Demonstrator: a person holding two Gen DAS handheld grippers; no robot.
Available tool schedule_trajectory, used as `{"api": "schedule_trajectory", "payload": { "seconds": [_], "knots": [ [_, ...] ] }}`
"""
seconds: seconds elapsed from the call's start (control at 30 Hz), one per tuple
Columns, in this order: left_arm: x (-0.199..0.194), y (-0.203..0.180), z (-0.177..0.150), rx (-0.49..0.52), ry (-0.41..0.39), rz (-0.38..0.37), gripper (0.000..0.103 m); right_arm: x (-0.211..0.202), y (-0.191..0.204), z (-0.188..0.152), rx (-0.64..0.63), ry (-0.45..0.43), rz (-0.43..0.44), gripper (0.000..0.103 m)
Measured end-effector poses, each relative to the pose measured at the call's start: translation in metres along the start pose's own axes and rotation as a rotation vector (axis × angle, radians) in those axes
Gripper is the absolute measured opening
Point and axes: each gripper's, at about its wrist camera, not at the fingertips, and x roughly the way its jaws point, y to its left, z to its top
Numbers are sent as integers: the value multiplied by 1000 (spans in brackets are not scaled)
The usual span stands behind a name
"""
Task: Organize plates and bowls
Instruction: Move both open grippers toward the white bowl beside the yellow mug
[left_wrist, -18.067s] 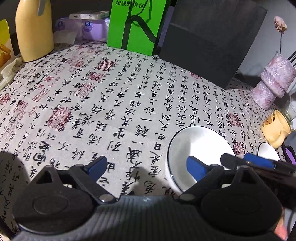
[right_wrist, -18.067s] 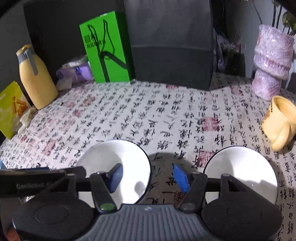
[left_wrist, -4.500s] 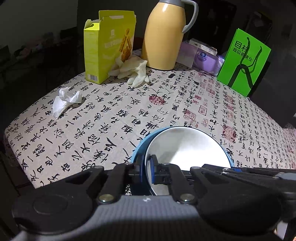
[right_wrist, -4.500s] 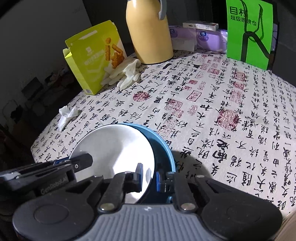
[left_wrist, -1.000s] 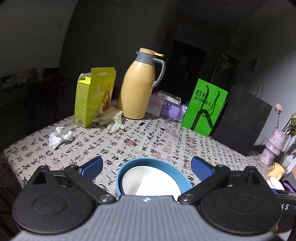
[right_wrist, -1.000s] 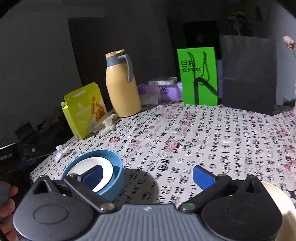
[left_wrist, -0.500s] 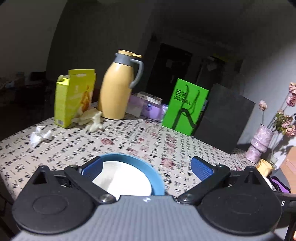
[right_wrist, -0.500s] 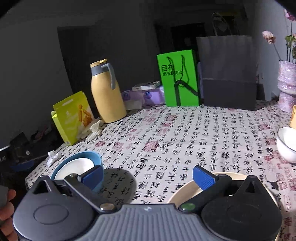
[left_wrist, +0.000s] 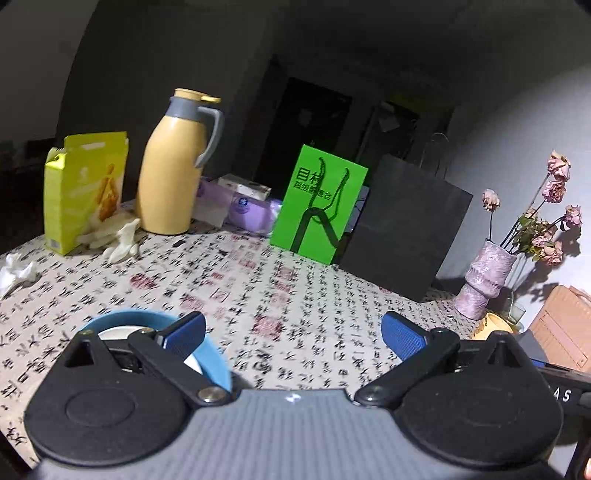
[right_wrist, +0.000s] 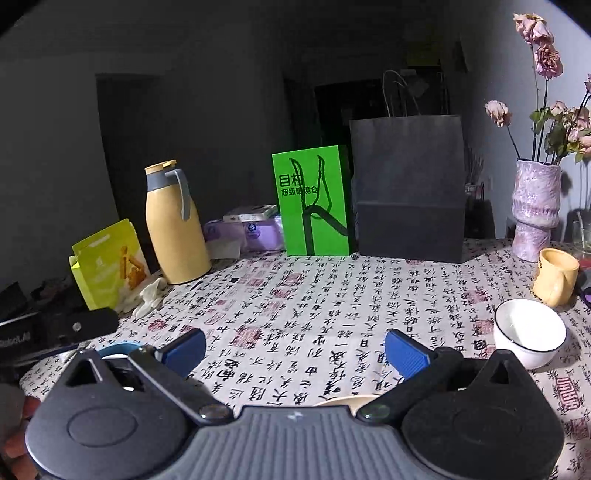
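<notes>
Left gripper (left_wrist: 291, 334): fingers spread wide, nothing between them, held above the bench.
Right gripper (right_wrist: 293, 349): fingers spread wide, nothing between them, held above the bench.
Bench (right_wrist: 332, 295): covered with a pale cloth printed in black and red characters.
Blue bowl (left_wrist: 155, 319): on the bench at its near left, mostly hidden behind the left gripper's left finger; a white dish (left_wrist: 114, 332) sits inside it.
White bowl (right_wrist: 530, 338): upright on the bench at the right, apart from the blue bowl, just in front of a yellow mug (right_wrist: 556, 282).
Cream plate (right_wrist: 347, 400): only a sliver of its rim shows, under the right gripper's body.
Back row: yellow box (right_wrist: 107, 264), yellow jug (right_wrist: 175, 229), purple tissue packs (right_wrist: 251, 229), green bag (right_wrist: 314, 203), black bag (right_wrist: 410, 192), pink vase (right_wrist: 535, 210) with dried roses.
Near the box: pale gloves (left_wrist: 114, 236) and a crumpled tissue (left_wrist: 16, 271).
</notes>
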Motion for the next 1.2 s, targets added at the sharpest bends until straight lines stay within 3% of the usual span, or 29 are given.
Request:
{"api": "schedule_trajectory", "payload": {
  "seconds": [0.57,0.87,1.2],
  "knots": [
    [32,-59,-1,35,53,4,103,-3,-65,8,53,-14,-66,103],
    [49,-92,-11,106,66,11,103,5,-94,6,99,-1,-64,103],
    [70,-121,-17,117,88,-32,103,7,-136,9,122,16,-122,103]
  ]
}}
